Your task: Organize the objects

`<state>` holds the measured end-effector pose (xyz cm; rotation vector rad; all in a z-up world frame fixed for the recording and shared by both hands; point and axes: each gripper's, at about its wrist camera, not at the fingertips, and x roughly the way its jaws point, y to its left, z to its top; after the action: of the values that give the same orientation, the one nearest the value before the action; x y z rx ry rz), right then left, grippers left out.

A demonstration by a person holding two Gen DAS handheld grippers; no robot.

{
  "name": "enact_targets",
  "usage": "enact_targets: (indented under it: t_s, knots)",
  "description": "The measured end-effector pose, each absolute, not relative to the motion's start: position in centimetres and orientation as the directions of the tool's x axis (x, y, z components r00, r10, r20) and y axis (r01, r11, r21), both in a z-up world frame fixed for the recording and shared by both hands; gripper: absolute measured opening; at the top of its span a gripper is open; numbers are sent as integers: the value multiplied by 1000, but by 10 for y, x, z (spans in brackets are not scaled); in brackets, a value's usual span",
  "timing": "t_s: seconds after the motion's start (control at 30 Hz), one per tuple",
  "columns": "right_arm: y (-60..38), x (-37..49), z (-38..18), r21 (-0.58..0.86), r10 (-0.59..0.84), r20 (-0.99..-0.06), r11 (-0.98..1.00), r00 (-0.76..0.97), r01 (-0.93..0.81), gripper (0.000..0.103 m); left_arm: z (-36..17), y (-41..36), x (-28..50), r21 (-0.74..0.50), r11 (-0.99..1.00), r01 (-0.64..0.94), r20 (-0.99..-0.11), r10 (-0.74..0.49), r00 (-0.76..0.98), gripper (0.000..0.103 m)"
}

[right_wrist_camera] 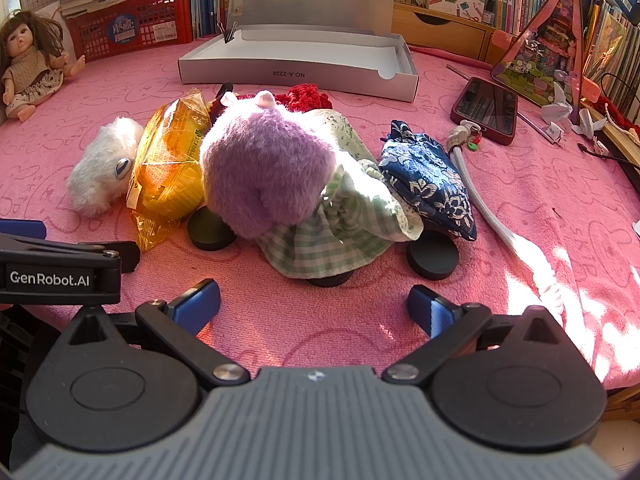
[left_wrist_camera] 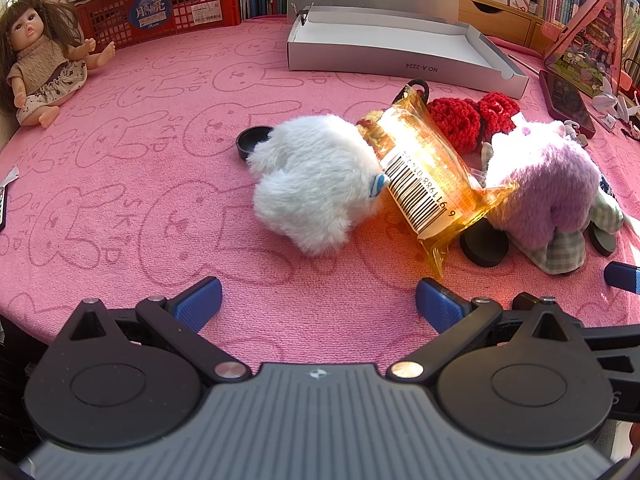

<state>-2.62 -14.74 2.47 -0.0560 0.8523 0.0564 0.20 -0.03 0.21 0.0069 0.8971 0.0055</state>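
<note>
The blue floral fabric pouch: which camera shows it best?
The right wrist view: the blue floral fabric pouch lies fully visible beside the purple plush toy. In the left wrist view, only a sliver shows behind that toy.

Snack packet (left_wrist_camera: 430, 184) between plush toys; box (left_wrist_camera: 400, 46) behind.

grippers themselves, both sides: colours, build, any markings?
Both match: the left gripper and right gripper have ribbed blue finger pads on black linkage arms with silver pivot pins, two black round housings, and a ribbed grey body. White "GenRobot.AI" lettering marks the left gripper's side. No cables or sleeves visible.
</note>
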Motion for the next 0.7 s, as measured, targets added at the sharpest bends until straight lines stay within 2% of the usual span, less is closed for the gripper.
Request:
enact_targets:
  t_s: [0.7]
  knots:
    - [-149,-25,23,-21,38,-750,996,660,-81,103,1,-1,2,9,1000,-2,-780,8,625,103]
